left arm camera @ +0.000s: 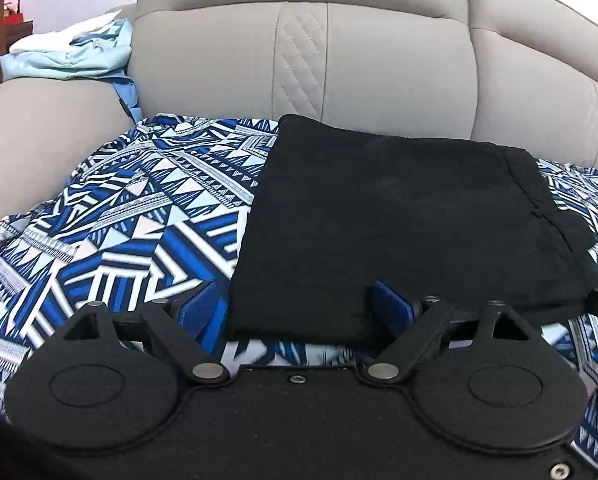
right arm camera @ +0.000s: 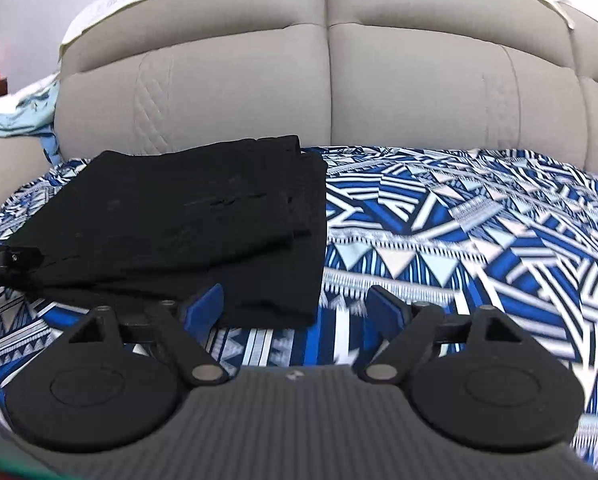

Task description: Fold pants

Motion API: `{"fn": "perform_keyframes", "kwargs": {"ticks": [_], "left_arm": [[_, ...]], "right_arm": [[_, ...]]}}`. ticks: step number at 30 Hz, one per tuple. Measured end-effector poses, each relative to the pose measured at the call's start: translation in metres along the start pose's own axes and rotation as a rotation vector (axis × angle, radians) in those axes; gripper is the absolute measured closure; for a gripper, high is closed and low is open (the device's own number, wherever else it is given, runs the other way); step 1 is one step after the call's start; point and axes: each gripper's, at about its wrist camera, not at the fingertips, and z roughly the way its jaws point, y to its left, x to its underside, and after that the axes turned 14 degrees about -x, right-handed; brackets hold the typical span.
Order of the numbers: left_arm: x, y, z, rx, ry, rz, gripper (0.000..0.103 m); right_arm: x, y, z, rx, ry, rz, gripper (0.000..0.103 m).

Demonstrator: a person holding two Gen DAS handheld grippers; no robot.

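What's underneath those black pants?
The black pants lie folded on a blue-and-white patterned cloth spread over the grey sofa seat. The cloth shows on all sides; whatever lies directly beneath the pants is covered.

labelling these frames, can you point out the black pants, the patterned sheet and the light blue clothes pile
black pants (left arm camera: 387,216): left wrist view, middle of the folded top layer.
patterned sheet (right arm camera: 479,240): right wrist view, bare stretch right of the pants.
light blue clothes pile (left arm camera: 71,56): left wrist view, middle of the heap on the armrest.
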Motion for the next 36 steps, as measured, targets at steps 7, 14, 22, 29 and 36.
{"fn": "perform_keyframes", "kwargs": {"ticks": [7,14,22,29,36], "left_arm": [[0.025,-0.002,-0.019,0.021,0.003,0.022,0.007],[0.035,-0.009,-0.013,0.003,0.027,0.039,0.001],[0.032,-0.013,-0.005,0.013,0.012,0.059,0.000],[0.033,-0.012,-0.001,0.026,-0.013,0.050,0.000],[0.034,-0.012,-0.001,0.029,-0.018,0.051,0.000]], "right_arm": [[0.020,0.016,-0.009,0.008,-0.010,0.014,0.008],[0.020,0.032,0.003,0.000,-0.015,-0.002,0.000],[0.024,0.049,0.019,0.045,-0.027,-0.045,0.000],[0.031,0.067,0.027,0.037,-0.042,-0.094,0.000],[0.029,0.070,0.030,0.034,-0.043,-0.090,0.000]]}}
